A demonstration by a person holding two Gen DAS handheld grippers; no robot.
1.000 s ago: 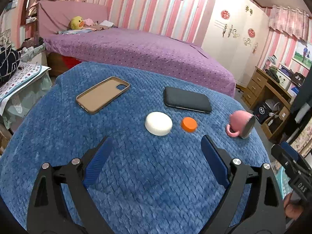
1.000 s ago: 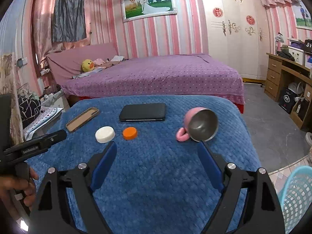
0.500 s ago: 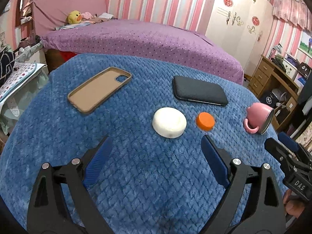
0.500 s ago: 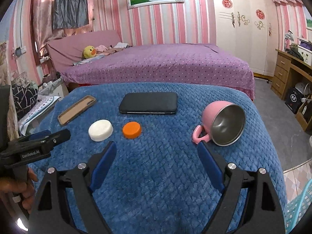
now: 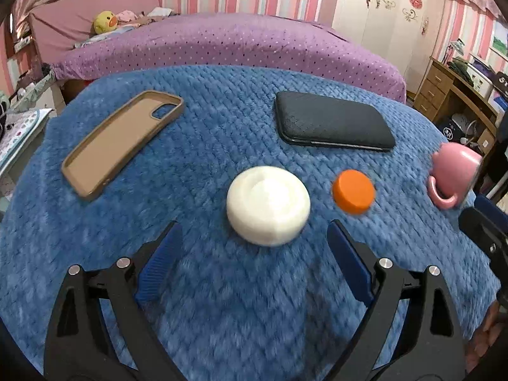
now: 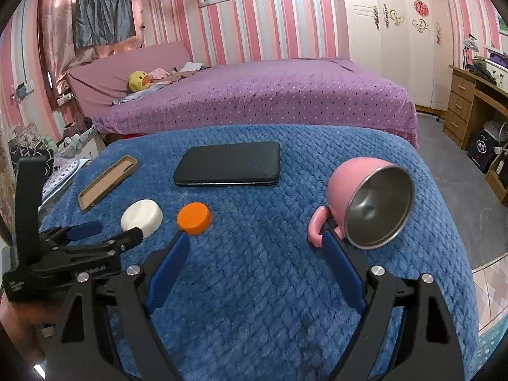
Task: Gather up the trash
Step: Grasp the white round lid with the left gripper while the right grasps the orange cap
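A: In the left wrist view, where does the trash lie?

B: A round white plastic lid lies flat on the blue quilted blanket, just ahead of the left gripper, whose jaws are spread and empty. A small round orange cap lies flat just right of it. Neither has a long axis. Behind them lie a brown phone case, running diagonally, and a black wallet-like case, set crosswise.

A: And the right wrist view?

B: The right gripper is released too, holding nothing. A pink metal-lined mug lies on its side, empty, mouth towards the camera, handle by the right fingertip
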